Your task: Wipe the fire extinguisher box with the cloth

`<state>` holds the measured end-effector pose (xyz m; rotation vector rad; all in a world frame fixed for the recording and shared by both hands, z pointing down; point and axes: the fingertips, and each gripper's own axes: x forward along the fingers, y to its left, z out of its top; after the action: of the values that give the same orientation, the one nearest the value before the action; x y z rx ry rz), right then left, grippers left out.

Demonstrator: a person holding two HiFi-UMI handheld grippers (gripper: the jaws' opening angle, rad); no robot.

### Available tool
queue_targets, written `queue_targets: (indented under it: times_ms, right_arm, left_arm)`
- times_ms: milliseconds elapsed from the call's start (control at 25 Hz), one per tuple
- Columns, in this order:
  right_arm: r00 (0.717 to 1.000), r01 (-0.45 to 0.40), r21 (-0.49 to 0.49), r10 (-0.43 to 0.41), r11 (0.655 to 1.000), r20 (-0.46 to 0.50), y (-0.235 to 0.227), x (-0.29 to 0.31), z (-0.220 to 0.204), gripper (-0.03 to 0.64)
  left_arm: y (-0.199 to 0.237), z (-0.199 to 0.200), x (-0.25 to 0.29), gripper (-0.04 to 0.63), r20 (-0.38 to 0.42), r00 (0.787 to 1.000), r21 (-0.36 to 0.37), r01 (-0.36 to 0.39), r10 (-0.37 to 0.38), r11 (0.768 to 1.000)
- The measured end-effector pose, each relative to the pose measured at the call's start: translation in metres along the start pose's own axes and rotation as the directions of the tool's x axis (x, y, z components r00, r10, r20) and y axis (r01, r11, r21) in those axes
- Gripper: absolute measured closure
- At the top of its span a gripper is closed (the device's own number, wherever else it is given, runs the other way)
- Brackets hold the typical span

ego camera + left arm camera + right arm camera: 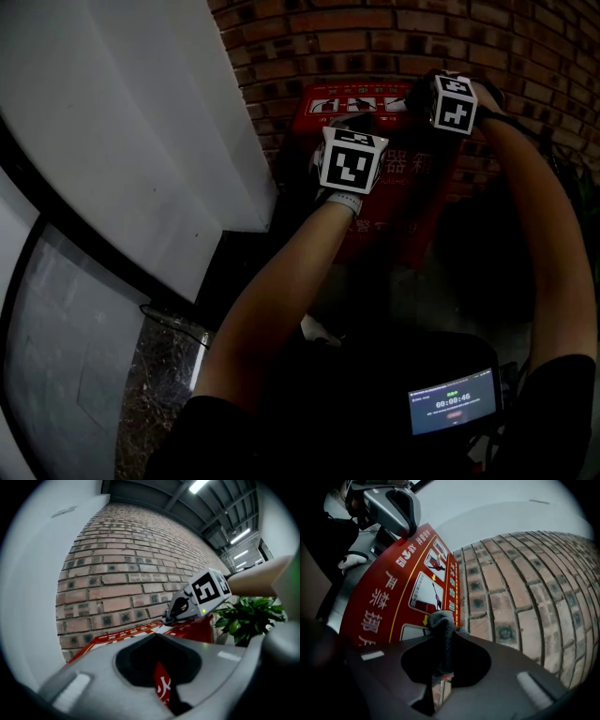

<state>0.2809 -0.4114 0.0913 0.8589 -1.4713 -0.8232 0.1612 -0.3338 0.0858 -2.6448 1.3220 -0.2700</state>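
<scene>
My right gripper (439, 645) pinches the cloth (442, 622) on the fire extinguisher box (412, 169).
The cloth bunches on the box's red top, near its wall-side edge; my left gripper (161, 672), jaws together and empty, is at the box's upper front.

Public building interior, brick wall (126, 573), strip-lit ceiling (187, 498), potted plant (248, 616), fire extinguisher box (389, 588)

Brick wall (394, 37) at rear; white panel (141, 112) to its left; leafy plant (248, 616) at right; lit screen (452, 400) below.
</scene>
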Motion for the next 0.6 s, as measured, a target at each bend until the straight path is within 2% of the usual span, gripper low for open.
queue_targets:
  times_ms: [280, 600]
  right_arm:
    - [0.999, 0.015, 0.03, -0.014, 0.999, -0.045, 0.002, -0.011, -0.043, 0.588]
    - [0.992, 0.017, 0.042, -0.012, 0.999, -0.125, 0.005, -0.026, -0.077, 0.588]
  left_arm:
    - [-0.021, 0.006, 0.002, 0.592, -0.009, 1.0, -0.004, 0.023, -0.023, 1.0]
    - [-0.023, 0.008, -0.011, 0.592, -0.014, 1.0, 0.009, 0.015, -0.015, 1.0]
